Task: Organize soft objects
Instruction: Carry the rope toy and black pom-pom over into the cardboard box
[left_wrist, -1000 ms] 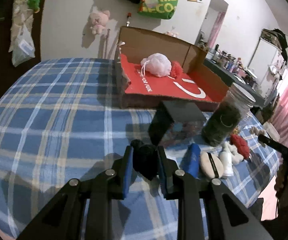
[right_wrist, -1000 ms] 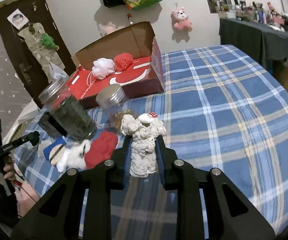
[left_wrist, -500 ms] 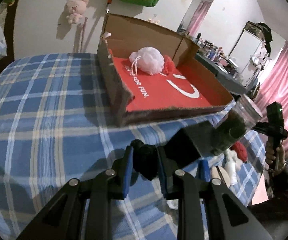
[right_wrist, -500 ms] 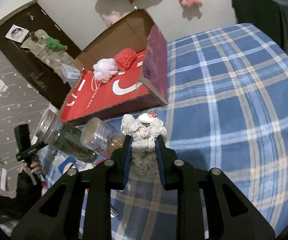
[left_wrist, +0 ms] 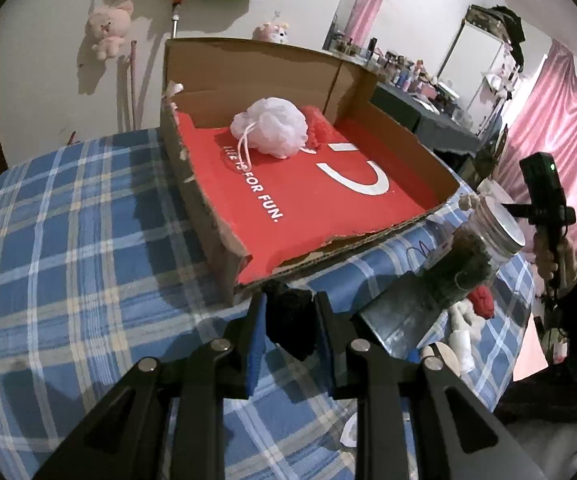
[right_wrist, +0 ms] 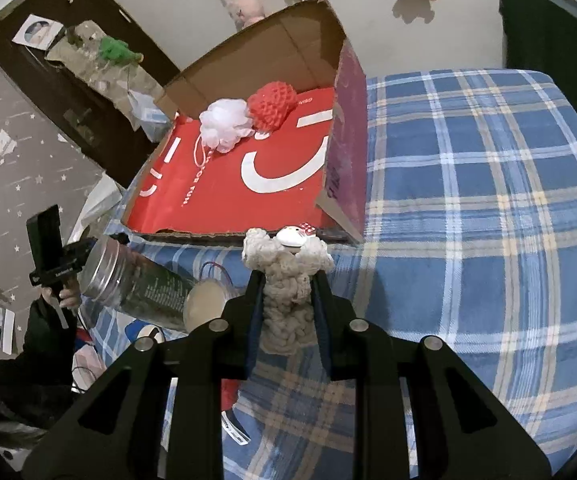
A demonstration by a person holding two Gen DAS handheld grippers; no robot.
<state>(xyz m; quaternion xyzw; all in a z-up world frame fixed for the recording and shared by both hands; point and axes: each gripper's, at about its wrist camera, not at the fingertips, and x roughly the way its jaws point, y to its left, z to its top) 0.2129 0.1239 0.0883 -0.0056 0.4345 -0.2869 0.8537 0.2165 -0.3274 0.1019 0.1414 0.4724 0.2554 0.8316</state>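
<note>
My left gripper (left_wrist: 289, 304) is shut on a black soft lump (left_wrist: 291, 322), held just short of the near edge of the cardboard box (left_wrist: 208, 216) with the red lining. In the right wrist view my right gripper (right_wrist: 284, 280) is shut on a cream knitted scrunchie (right_wrist: 286, 280) with a small white cat-face charm, close to the box's (right_wrist: 346, 152) near edge. Inside the box lie a white mesh pouf (left_wrist: 272, 126) (right_wrist: 224, 124) and a red knitted ball (right_wrist: 272, 106), partly hidden behind the pouf in the left wrist view.
The box sits on a blue plaid bed cover (right_wrist: 468, 200). Beside it lie a tilted glass jar with dark contents (left_wrist: 468, 264) (right_wrist: 136, 276), a second jar lid (right_wrist: 206, 306), a dark box (left_wrist: 400, 316) and a red soft item (left_wrist: 484, 300). A person's hand holds a black device (left_wrist: 544, 196).
Both grippers have moved toward the box with their loads still held; the box now looms larger and closer in both views, and the jars have slid toward the frame edges.
</note>
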